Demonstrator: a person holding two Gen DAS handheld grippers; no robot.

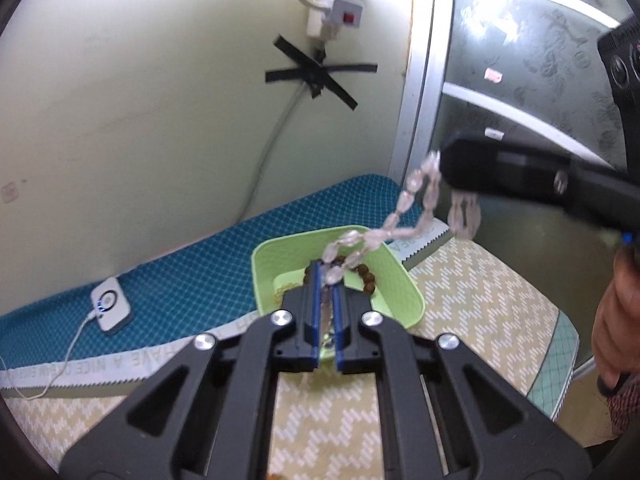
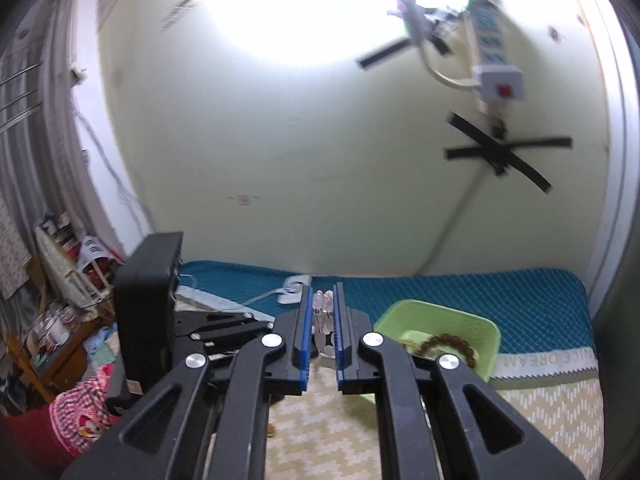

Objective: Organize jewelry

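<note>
A string of pale pink, clear beads (image 1: 404, 208) hangs in the air between my two grippers. My left gripper (image 1: 329, 276) is shut on one end of it, above the green tray (image 1: 280, 252). In the left wrist view the right gripper (image 1: 444, 164) holds the other end, higher up and to the right. The right wrist view shows my right gripper (image 2: 323, 300) shut on pink beads (image 2: 324, 304) pinched between its blue pads. A brown bead bracelet (image 2: 448, 342) lies in the green tray (image 2: 436, 312); the same brown bracelet (image 1: 366, 276) shows behind my left fingers.
The tray sits on a bed with a blue quilted pad (image 1: 192, 264) and a yellow patterned cover (image 1: 480, 300). A white device (image 1: 110, 304) with a cable lies at the left. A power strip (image 1: 332, 4) is taped to the wall. A person's hand (image 1: 616, 320) is at the right edge.
</note>
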